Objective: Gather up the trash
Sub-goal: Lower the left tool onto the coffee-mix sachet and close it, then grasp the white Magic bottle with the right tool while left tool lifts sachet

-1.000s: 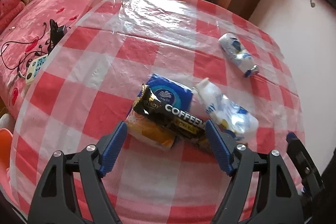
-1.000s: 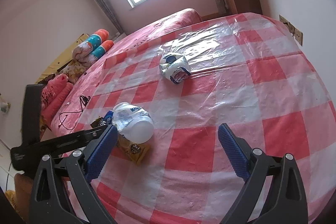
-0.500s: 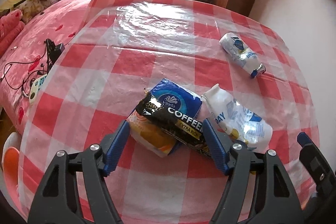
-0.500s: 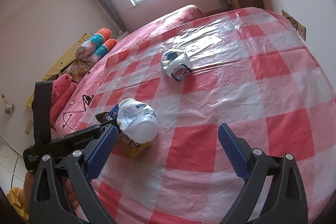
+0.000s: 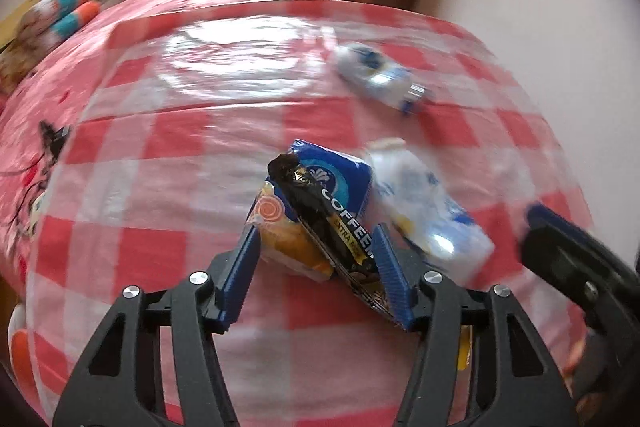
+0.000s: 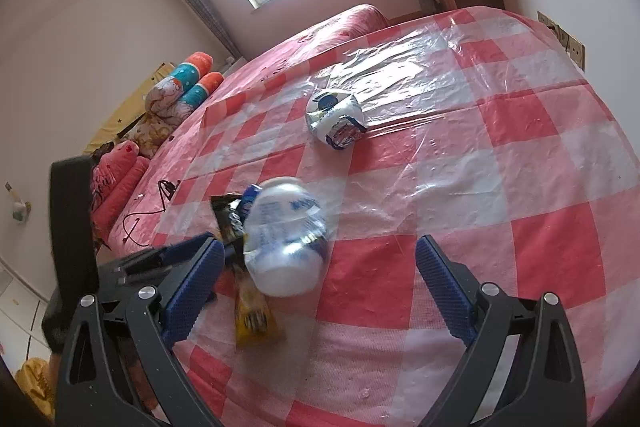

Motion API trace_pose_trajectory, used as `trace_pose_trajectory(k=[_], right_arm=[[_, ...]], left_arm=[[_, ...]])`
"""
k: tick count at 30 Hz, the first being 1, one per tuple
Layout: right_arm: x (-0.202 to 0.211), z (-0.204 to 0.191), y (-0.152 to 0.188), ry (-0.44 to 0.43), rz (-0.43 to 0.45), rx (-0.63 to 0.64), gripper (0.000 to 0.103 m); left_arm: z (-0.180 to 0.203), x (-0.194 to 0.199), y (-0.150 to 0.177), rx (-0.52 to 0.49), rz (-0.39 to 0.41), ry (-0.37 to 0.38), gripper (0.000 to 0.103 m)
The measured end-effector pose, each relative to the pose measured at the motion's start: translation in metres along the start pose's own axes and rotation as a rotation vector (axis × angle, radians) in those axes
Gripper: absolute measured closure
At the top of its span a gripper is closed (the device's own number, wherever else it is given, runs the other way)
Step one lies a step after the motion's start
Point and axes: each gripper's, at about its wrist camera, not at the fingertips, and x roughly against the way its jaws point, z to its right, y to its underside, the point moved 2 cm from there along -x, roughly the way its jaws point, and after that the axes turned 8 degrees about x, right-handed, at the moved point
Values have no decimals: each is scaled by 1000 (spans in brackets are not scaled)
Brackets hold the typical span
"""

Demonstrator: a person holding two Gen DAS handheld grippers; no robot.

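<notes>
1. The left hand-held gripper [image 5: 316, 255] has its blue ribbed jaws closed in on a small stack of trash near the front of the bench [image 5: 160, 187]: a black glossy foil coffee sachet [image 5: 324, 211] lying across an orange-yellow plastic snack packet [image 5: 280, 235], with a blue soft-pack of tissues [image 5: 340, 175] behind them. The jaws appear to touch the packet on one side and the sachet on the other.
2. These will likely handle as very light, thin and crinkly things — slick film that slides on the clear plastic sheet over the red-and-white checked cloth. A squeeze across the bulkier middle of the stack seems safer than at a flat sealed edge, which could slip out.
3. The right hand-held gripper [image 6: 320, 263] stands wide open and holds nothing; a crumpled white-and-blue plastic pouch [image 6: 286, 235] lies just inside its left jaw, beside the stack.
4. That pouch looks soft and partly puffed, so it should collapse under the pads — best taken across its body.
5. Farther back, well apart, lies a second crushed white-and-blue plastic wrapper [image 6: 336, 123], equally light by its look.
</notes>
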Motion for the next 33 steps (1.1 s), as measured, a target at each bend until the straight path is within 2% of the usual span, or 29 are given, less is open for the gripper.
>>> trace_pose_trajectory(k=[3, 6, 12, 20, 21, 23, 24, 25, 33], right_arm=[[0, 0, 0, 3, -2, 2, 8], [-1, 1, 0, 12, -8, 5, 8], [-5, 4, 1, 29, -20, -2, 8], [-13, 3, 2, 37, -48, 14, 8], [-14, 3, 1, 37, -48, 15, 8], [-15, 3, 0, 39, -48, 16, 8], [-16, 3, -1, 40, -49, 17, 8], [-17, 2, -1, 40, -49, 19, 8], [-29, -3, -6, 49, -65, 52, 8]], left_arm=[[18, 3, 8, -66, -24, 57, 45], [28, 7, 14, -113, -40, 71, 46], [25, 18, 24, -68, -75, 51, 42], [42, 18, 34, -70, -90, 31, 41], [43, 16, 34, -65, -89, 30, 43], [46, 14, 35, -60, -88, 42, 53], [49, 13, 36, -64, -88, 50, 63], [51, 12, 37, -67, -86, 50, 68], [42, 17, 37, -41, -66, 83, 74]])
